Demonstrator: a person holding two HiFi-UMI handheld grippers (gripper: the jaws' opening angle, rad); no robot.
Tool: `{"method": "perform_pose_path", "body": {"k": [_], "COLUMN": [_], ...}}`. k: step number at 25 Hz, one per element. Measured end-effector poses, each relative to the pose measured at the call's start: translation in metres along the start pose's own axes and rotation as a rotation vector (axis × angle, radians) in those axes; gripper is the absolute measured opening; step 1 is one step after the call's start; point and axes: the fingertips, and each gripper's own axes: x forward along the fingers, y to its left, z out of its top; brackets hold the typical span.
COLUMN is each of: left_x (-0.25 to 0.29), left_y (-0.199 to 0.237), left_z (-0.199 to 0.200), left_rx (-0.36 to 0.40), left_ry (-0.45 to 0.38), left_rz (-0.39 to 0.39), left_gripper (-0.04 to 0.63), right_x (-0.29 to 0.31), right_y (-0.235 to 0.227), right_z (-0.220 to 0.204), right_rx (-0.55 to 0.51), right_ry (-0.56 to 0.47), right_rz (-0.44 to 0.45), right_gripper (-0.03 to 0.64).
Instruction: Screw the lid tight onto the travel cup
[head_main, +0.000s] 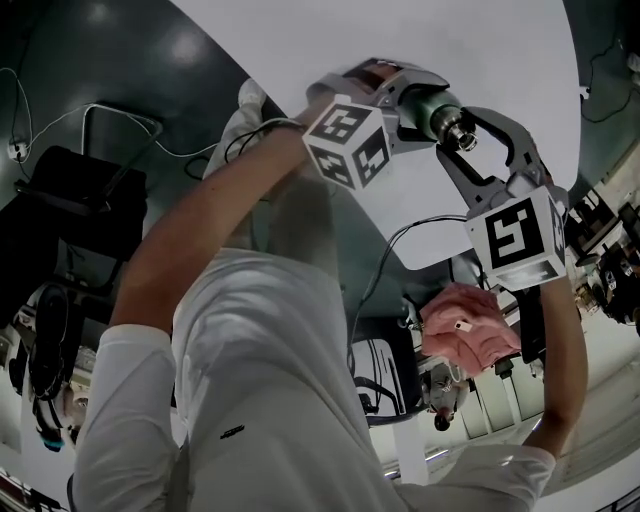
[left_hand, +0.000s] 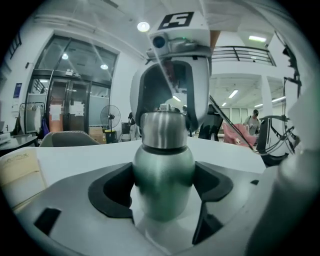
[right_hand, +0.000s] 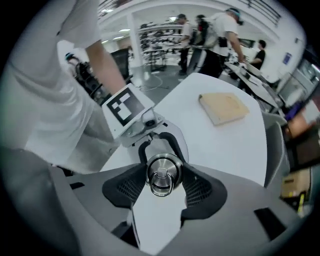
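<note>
A: Head view: travel cup where?
B: Above the white bench, lying nearly level. Green body clamped in the left hand-held gripper. Steel lid seated on the mouth, between the jaws of the right hand-held gripper.

A: Left gripper view?
B: Left hand-held gripper part-way open, dark pads pressed against both flanks of the travel cup. Lid just beyond. Right hand-held gripper reaching in from the far side, jaws flanking the lid.

A: Right gripper view?
B: Straight down onto the lid and its ring. Right hand-held gripper set wide yet closed on the lid, ribbed pads touching either side. Left hand-held gripper below, around the cup. Tan slab flat on the bench, well apart.
</note>
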Motion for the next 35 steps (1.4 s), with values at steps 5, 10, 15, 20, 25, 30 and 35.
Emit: {"method": "perform_pose_path", "body": {"k": [5, 10, 15, 20, 25, 30, 35], "left_x": [0.001, 0.002, 0.003, 0.003, 0.004, 0.001, 0.002], "left_y": [-0.001, 0.0, -0.001, 0.0, -0.001, -0.001, -0.001], "left_z": [0.001, 0.001, 0.003, 0.003, 0.003, 0.0, 0.0], "left_rx": [0.001, -0.003, -0.003, -0.004, -0.006, -0.007, -0.013], "left_ry": [0.001, 0.011, 0.012, 0.011, 0.005, 0.007, 0.0], "left_rz": [-0.001, 0.009, 0.015, 0.011, 0.007, 0.005, -0.003], "left_gripper": [0.362, 0.362, 0.362, 0.362, 0.362, 0.362, 0.362], "right_x": [-0.003, -0.006, -0.01, -0.01, -0.016, -0.019, -0.023], "right_y": [-0.008, -0.015, -0.016, -0.017, -0.014, -0.004, 0.001], "right_z": [0.0, -0.004, -0.008, -0.008, 0.003, 0.018, 0.02], "right_rx": [0.355, 0.605, 0.776, 0.723, 0.525, 0.261, -0.005], "right_ry": [-0.125, -0.212, -0.248, -0.262, -0.217, -0.152, -0.064], "right_rz": [-0.14, -0.268, -0.36, -0.354, -0.314, -0.186, -0.095], "right_gripper": [0.224, 0.224, 0.224, 0.229, 0.27, 0.27, 0.27]}}
